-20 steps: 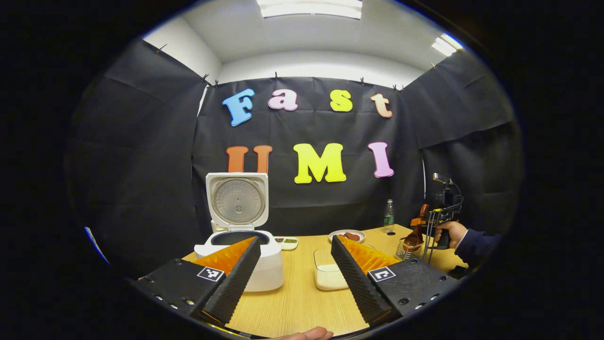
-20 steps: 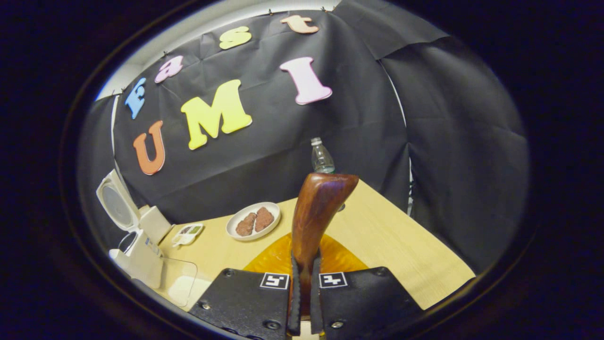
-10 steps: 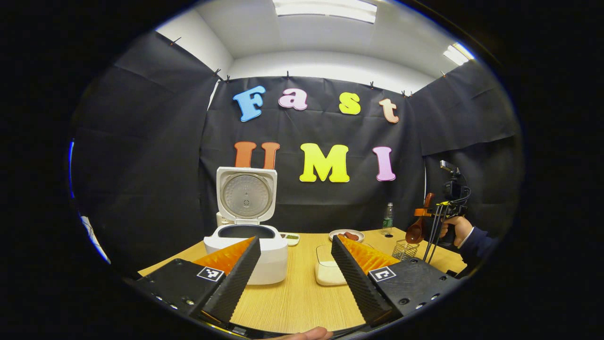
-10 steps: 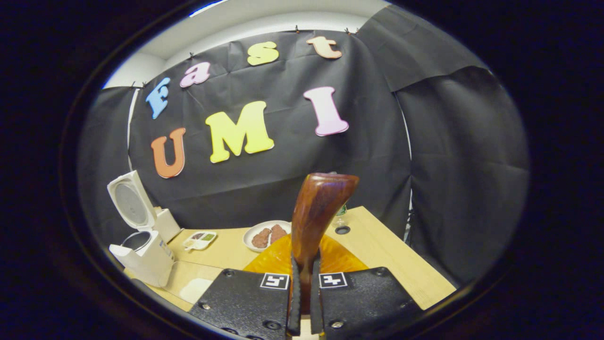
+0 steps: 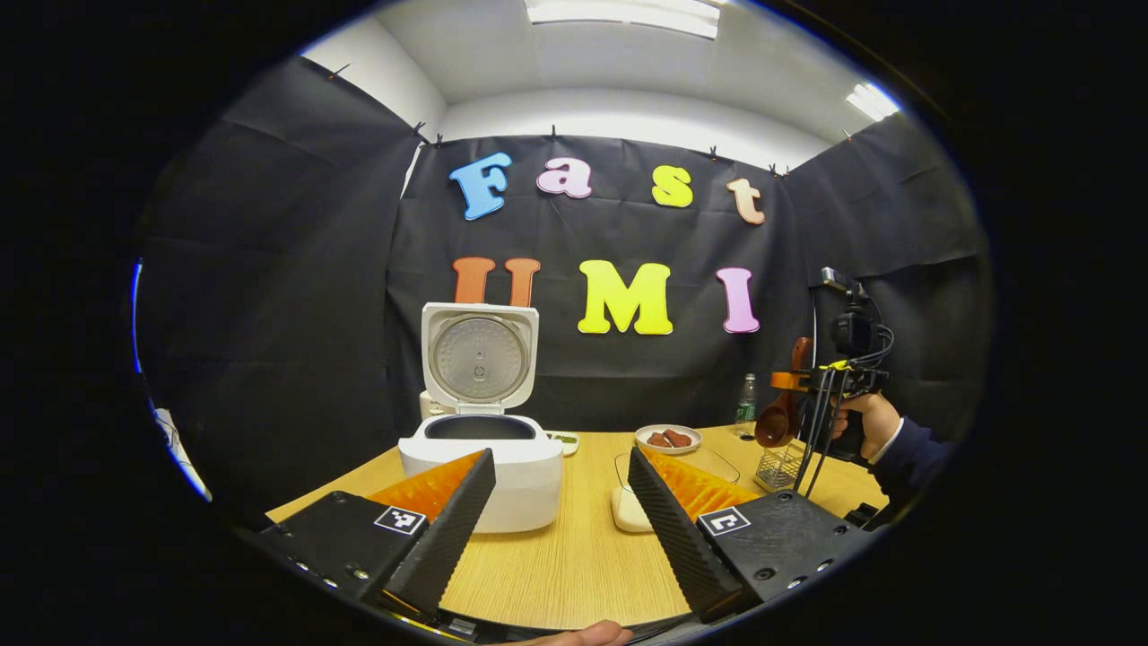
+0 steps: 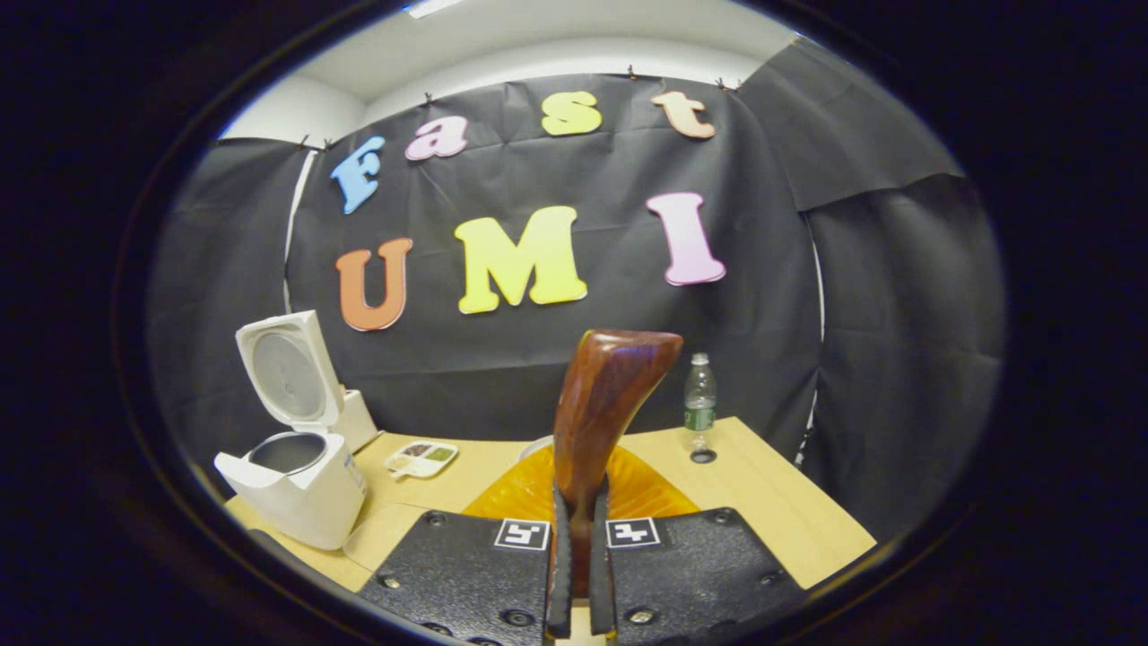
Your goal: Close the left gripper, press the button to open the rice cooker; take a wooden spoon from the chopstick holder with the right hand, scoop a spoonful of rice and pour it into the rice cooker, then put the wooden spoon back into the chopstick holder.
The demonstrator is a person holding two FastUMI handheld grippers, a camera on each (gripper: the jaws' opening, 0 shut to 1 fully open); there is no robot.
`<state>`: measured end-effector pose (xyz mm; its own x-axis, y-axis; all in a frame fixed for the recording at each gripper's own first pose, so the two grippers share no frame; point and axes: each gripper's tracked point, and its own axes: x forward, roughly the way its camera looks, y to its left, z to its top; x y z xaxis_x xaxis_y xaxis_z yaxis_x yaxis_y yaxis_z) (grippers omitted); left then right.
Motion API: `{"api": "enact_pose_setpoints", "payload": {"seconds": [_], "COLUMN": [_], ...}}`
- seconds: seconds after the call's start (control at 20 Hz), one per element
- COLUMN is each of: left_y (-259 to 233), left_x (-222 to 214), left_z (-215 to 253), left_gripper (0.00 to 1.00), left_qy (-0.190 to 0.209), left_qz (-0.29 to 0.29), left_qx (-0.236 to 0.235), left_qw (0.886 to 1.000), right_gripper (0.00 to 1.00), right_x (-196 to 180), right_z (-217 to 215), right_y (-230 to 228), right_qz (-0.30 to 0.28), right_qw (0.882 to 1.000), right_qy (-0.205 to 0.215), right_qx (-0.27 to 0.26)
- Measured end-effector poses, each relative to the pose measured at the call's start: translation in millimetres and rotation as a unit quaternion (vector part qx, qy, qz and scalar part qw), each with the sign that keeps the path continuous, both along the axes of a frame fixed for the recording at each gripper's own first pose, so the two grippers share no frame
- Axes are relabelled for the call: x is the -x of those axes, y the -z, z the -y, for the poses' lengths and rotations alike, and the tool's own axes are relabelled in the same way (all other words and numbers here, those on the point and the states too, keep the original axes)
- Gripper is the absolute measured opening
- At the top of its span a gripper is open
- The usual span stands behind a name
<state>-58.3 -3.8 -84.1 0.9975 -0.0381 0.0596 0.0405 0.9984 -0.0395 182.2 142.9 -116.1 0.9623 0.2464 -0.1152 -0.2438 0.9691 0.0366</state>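
The white rice cooker (image 5: 480, 480) stands open on the wooden table, its lid (image 5: 480, 359) upright. My left gripper (image 5: 560, 462) is open and empty, low over the table in front of the cooker. Behind its right finger sits the clear box of rice (image 5: 625, 510). At the far right, my right gripper (image 5: 807, 381), held by a hand (image 5: 874, 420), hangs the dark wooden spoon (image 5: 776, 422) just above the wire chopstick holder (image 5: 778, 467). In the right gripper view, my right gripper (image 6: 578, 502) is shut on the spoon's handle (image 6: 603, 404), with the cooker (image 6: 296, 484) far to its left.
A plate of brown food (image 5: 668, 439) and a small divided dish (image 6: 421, 458) sit toward the back of the table. A water bottle (image 6: 700, 404) stands at the back right corner. Black cloth walls the booth on three sides.
My right gripper has lifted the spoon up out of the chopstick holder and levelled its view. The left gripper has drawn back a little from the cooker and stayed open.
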Motion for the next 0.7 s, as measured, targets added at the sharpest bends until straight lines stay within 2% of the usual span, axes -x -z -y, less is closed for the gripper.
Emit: {"api": "enact_pose_setpoints", "payload": {"seconds": [0.15,0.35,0.5,0.7], "left_y": [6,7,14,26], "left_x": [0,-1,-7,-17], "left_z": [-10,-14,-17,-24], "left_gripper": [0.95,0.94,0.95,0.95], "left_qy": [-0.01,-0.008,-0.01,-0.016], "left_qz": [-0.002,-0.007,-0.013,-0.031], "left_qx": [-0.021,-0.017,-0.014,-0.016], "left_qw": [1.0,1.0,1.0,0.999], "right_gripper": [0.1,0.1,0.1,0.1], "right_x": [2,-2,-13,-29], "right_z": [-40,-84,-103,-108], "right_y": [6,39,66,107], "right_qz": [0.009,0.009,-0.003,-0.01], "right_qw": [1.0,0.999,1.0,0.998], "right_qy": [-0.01,-0.016,-0.002,0.021], "right_qx": [0.013,0.028,0.015,0.052]}}
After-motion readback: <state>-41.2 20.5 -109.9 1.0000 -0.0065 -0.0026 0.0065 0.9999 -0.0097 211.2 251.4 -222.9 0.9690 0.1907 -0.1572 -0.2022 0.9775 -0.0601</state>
